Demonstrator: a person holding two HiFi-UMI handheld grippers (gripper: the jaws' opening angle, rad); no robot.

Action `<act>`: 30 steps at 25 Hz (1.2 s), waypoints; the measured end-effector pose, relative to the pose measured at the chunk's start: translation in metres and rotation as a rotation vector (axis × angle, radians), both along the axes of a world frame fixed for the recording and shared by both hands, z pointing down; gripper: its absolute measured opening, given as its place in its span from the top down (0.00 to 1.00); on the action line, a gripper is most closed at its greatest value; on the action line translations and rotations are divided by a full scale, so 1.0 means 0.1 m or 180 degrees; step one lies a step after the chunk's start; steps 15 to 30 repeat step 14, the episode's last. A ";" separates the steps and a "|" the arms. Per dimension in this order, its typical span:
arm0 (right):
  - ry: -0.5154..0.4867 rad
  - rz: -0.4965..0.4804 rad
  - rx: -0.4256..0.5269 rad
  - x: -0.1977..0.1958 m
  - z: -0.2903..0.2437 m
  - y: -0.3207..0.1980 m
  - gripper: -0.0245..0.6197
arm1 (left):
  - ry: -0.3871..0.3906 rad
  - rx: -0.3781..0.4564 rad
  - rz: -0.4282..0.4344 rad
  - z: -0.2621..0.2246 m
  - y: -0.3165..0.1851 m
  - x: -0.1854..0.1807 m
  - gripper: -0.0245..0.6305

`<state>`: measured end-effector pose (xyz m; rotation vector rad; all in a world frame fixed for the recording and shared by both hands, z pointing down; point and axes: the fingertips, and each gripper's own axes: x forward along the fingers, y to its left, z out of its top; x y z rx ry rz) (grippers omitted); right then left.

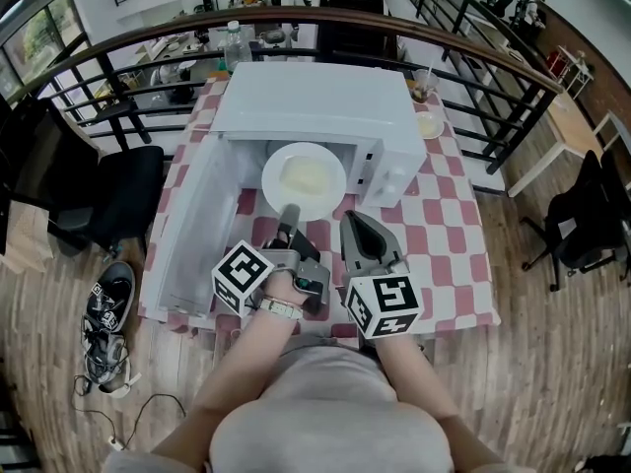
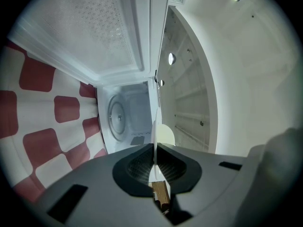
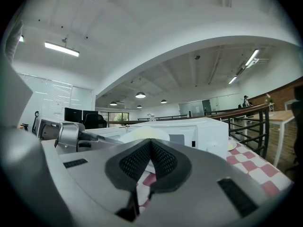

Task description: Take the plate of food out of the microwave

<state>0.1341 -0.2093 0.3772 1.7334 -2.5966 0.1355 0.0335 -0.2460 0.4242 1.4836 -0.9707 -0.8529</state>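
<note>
This looks like an open-plan office or lab seen from a mezzanine. A curved black railing (image 1: 296, 18) runs behind the far edge of the checked-cloth table (image 1: 449, 235). A black office chair (image 1: 123, 197) stands on the wooden floor (image 1: 552, 363), and monitors (image 3: 75, 114) sit under ceiling strip lights (image 3: 61, 48).

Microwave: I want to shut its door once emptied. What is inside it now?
The left gripper view shows only the bare turntable in the microwave; the plate is out front, clamped by the left gripper. The plate's edge hides part of the cavity.
</note>
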 end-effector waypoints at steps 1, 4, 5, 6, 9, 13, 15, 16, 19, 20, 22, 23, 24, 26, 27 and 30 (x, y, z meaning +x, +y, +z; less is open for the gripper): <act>0.0002 0.0010 0.0004 0.00 0.00 0.00 0.92 | -0.0001 0.0008 0.0003 -0.01 0.00 0.00 0.94; 0.0012 0.0039 0.0008 0.02 -0.01 0.01 0.92 | -0.0001 0.0025 0.0015 -0.02 0.01 0.01 0.94; 0.0016 0.0047 0.0010 0.02 -0.01 0.01 0.92 | 0.0000 0.0029 0.0020 -0.03 0.01 0.02 0.94; 0.0019 0.0053 0.0013 0.03 -0.01 0.01 0.92 | -0.0001 0.0032 0.0024 -0.03 0.01 0.02 0.94; 0.0026 0.0069 0.0017 0.03 -0.02 0.02 0.92 | 0.0001 0.0035 0.0037 -0.04 0.02 0.03 0.94; 0.0028 0.0081 0.0021 0.04 -0.03 0.03 0.92 | 0.0006 0.0039 0.0062 -0.05 0.04 0.06 0.94; 0.0028 0.0083 0.0023 0.04 -0.03 0.03 0.92 | 0.0008 0.0040 0.0067 -0.05 0.04 0.06 0.94; 0.0028 0.0083 0.0023 0.04 -0.03 0.03 0.92 | 0.0008 0.0040 0.0067 -0.05 0.04 0.06 0.94; 0.0028 0.0083 0.0023 0.04 -0.03 0.03 0.92 | 0.0008 0.0040 0.0067 -0.05 0.04 0.06 0.94; 0.0028 0.0083 0.0023 0.04 -0.03 0.03 0.92 | 0.0008 0.0040 0.0067 -0.05 0.04 0.06 0.94; 0.0028 0.0083 0.0023 0.04 -0.03 0.03 0.92 | 0.0008 0.0040 0.0067 -0.05 0.04 0.06 0.94; 0.0028 0.0083 0.0023 0.04 -0.03 0.03 0.92 | 0.0008 0.0040 0.0067 -0.05 0.04 0.06 0.94; 0.0028 0.0083 0.0023 0.04 -0.03 0.03 0.92 | 0.0008 0.0040 0.0067 -0.05 0.04 0.06 0.94; 0.0028 0.0083 0.0023 0.04 -0.03 0.03 0.92 | 0.0008 0.0040 0.0067 -0.05 0.04 0.06 0.94; 0.0028 0.0083 0.0023 0.04 -0.03 0.03 0.92 | 0.0008 0.0040 0.0067 -0.05 0.04 0.06 0.94; 0.0028 0.0083 0.0023 0.04 -0.03 0.03 0.92 | 0.0008 0.0040 0.0067 -0.05 0.04 0.06 0.94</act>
